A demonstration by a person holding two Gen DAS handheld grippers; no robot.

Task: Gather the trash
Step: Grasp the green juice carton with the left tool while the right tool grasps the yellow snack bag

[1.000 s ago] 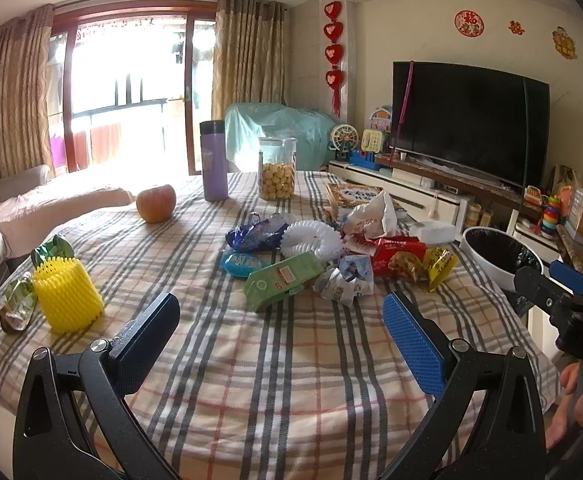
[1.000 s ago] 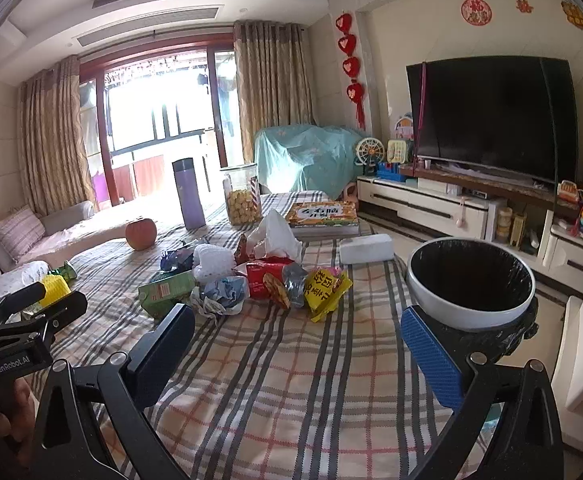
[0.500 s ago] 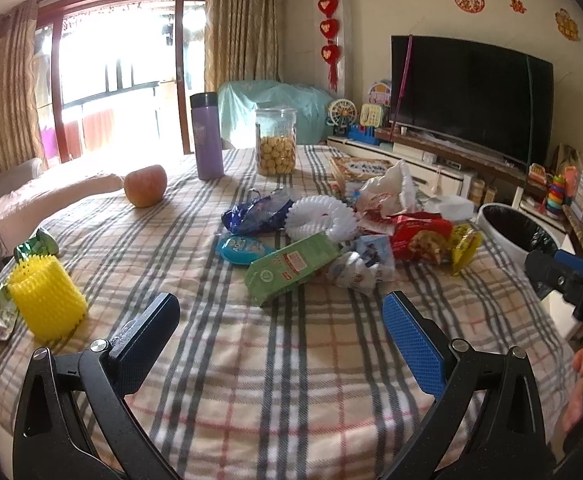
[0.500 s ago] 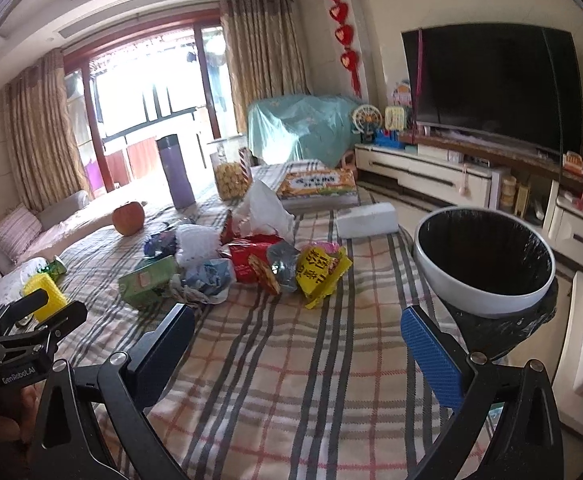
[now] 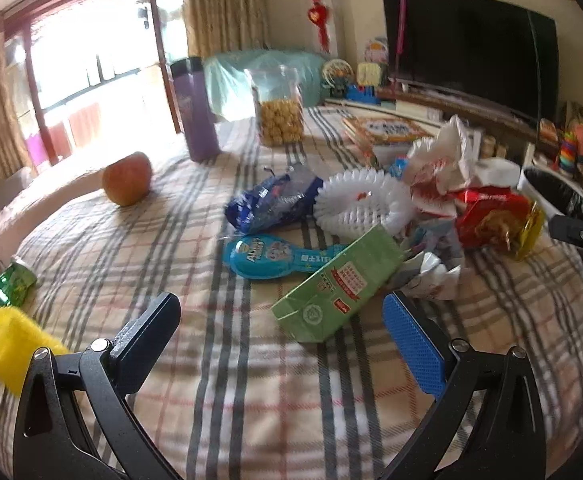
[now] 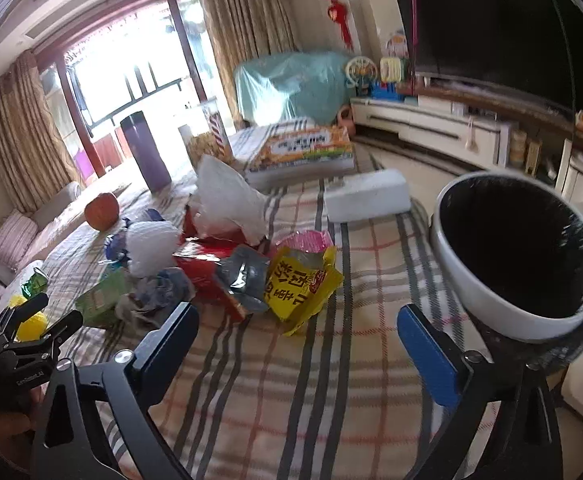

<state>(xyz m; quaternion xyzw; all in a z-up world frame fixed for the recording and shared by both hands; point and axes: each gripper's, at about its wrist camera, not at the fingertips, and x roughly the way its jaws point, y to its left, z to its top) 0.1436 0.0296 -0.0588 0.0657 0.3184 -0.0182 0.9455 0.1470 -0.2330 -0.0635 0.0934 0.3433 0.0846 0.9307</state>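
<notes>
Hovering over the plaid-covered surface (image 5: 251, 380), the left hand-held gripper (image 5: 283, 328) gapes empty near a green carton (image 5: 339, 284) in the trash pile, while the right hand-held gripper (image 6: 297, 336), jaws closing on nothing, faces a yellow wrapper (image 6: 303, 284) beside the black-lined bin (image 6: 519, 256).

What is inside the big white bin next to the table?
The white bin holds a black bag liner. No trash shows in the part visible. The inside is very dark, so its bottom can't be made out.
</notes>
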